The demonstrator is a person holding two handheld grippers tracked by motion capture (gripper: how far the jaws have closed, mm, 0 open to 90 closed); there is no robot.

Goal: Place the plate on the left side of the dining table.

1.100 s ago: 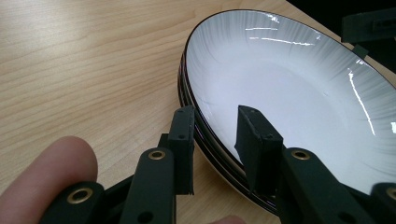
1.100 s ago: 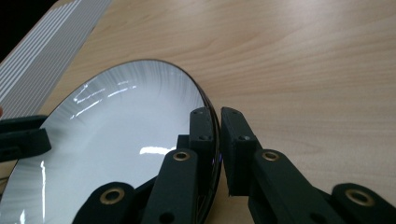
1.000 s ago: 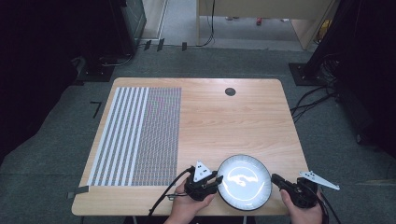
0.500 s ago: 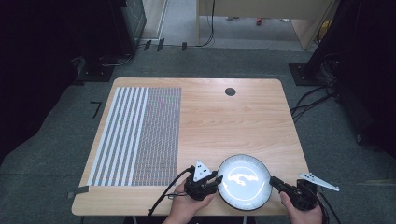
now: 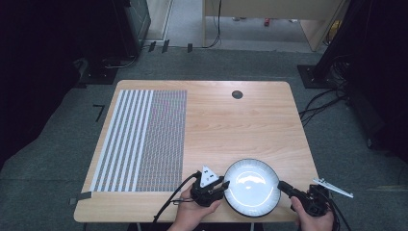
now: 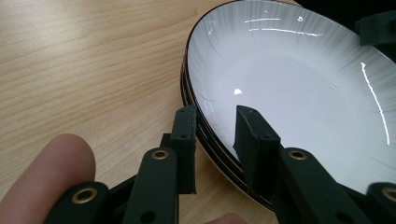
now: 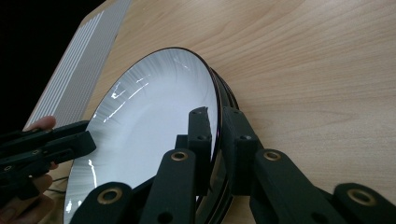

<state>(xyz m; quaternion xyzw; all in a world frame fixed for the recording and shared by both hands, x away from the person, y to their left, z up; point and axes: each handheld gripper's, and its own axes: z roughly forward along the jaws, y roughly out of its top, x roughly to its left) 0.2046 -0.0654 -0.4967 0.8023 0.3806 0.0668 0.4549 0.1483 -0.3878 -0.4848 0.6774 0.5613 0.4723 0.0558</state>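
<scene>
Dark room, grey carpet floor [image 5: 57,159], cables trailing along the right side. A light wooden tabletop [image 5: 231,130] fills the middle of the high view. A striped grey-and-white mat [image 5: 142,139] lies along its left part, running from the far edge area toward the near edge. A small dark round cap [image 5: 237,94] sits in the tabletop at the far side, right of centre.

A white plate with a thin dark rim [image 5: 252,186] rests at the near edge of the tabletop, right of centre. In the gripper views it looks like the top of a small stack: more dark rims show beneath it. How many I cannot tell.

My left gripper [image 5: 222,185] comes in at the plate's left edge. In the left gripper view [image 6: 219,140] one jaw stands outside the rim over the wood and the other over the white inside, with the rim running between them. A gap shows on each side of the rim; the pads are not pressing, so this gripper is released. My left hand [image 5: 190,214] holds it from the near side.

My right gripper [image 5: 280,184] meets the plate's right edge. In the right gripper view [image 7: 215,135] the jaws stand narrow, one inside the rim and one outside, clenched on the rim of the plate. My right hand [image 5: 312,219] sits at the near right corner of the tabletop.
</scene>
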